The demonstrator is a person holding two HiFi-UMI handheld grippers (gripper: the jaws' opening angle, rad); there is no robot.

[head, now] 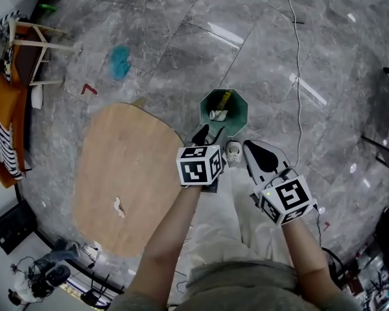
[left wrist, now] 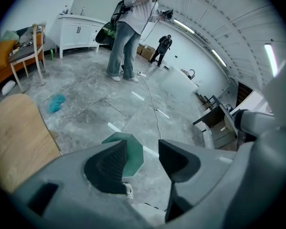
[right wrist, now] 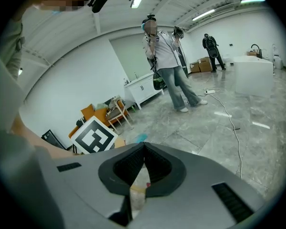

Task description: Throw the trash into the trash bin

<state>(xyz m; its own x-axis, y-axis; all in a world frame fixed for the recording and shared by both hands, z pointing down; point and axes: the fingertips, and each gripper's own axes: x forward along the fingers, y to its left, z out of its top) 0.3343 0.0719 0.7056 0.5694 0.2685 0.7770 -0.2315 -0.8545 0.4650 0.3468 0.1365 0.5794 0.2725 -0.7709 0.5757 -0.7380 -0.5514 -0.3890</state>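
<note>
Trash bin (head: pixel 241 106), green and eight-sided, stands on the grey floor (head: pixel 181 57) at one o'clock of the left gripper (head: pixel 209 135), with white and yellow trash (head: pixel 218 114) already inside. That gripper's jaws stand wide apart with nothing between them. The right gripper (right wrist: pixel 144 149), at five o'clock of the bin, has its jaws closed on a pale scrap (right wrist: pixel 138 190).
</note>
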